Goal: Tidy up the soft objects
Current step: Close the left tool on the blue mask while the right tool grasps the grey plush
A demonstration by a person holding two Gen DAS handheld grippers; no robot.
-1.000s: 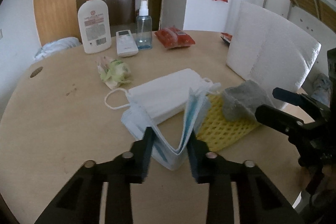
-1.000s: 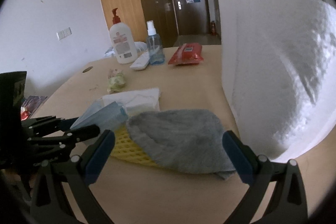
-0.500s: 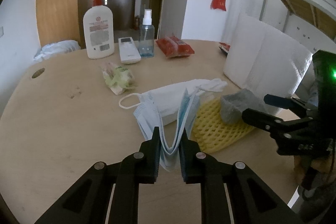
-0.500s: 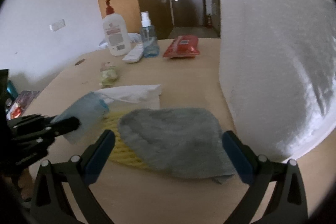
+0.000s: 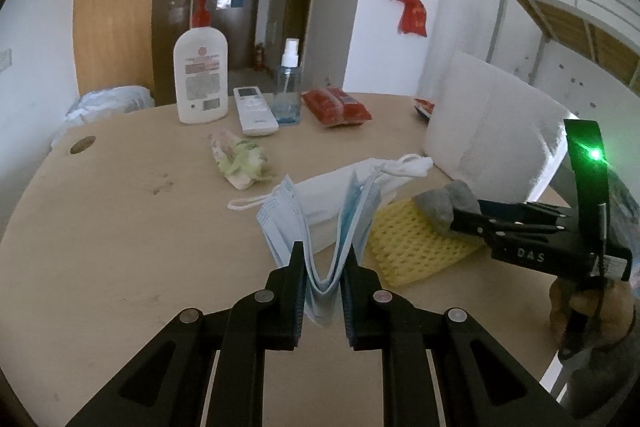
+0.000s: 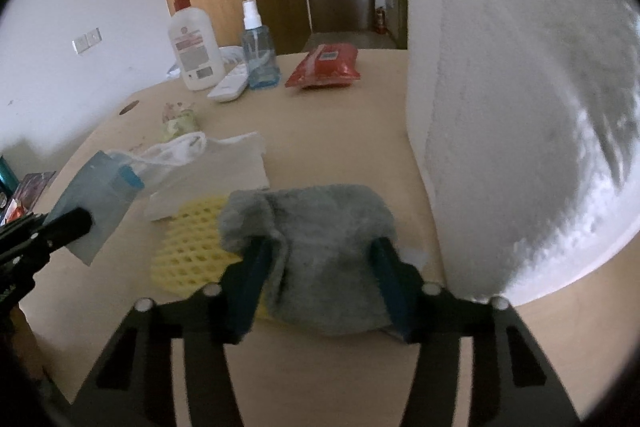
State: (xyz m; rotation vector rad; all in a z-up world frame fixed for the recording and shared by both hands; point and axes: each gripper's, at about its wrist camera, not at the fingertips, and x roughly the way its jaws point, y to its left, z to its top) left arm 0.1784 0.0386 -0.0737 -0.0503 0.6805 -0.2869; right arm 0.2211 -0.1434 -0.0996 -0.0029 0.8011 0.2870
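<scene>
Left wrist view: your left tongs (image 5: 323, 291) pinch the folded bottom edge of 1 blue face mask (image 5: 320, 223), which fans up in a V between the 2 fingers, lifted off the wooden table (image 5: 120, 227). Just beyond them lies a white mask stack (image 5: 340, 183); ahead to their right, a yellow mesh pad (image 5: 408, 243). Your right tongs (image 6: 320, 263) are closing around a grey cloth (image 6: 320, 227) — its sides bunch against both blue pads, and it lies partly on the mesh pad. A big white roll (image 6: 520, 107) stands just to their right.
</scene>
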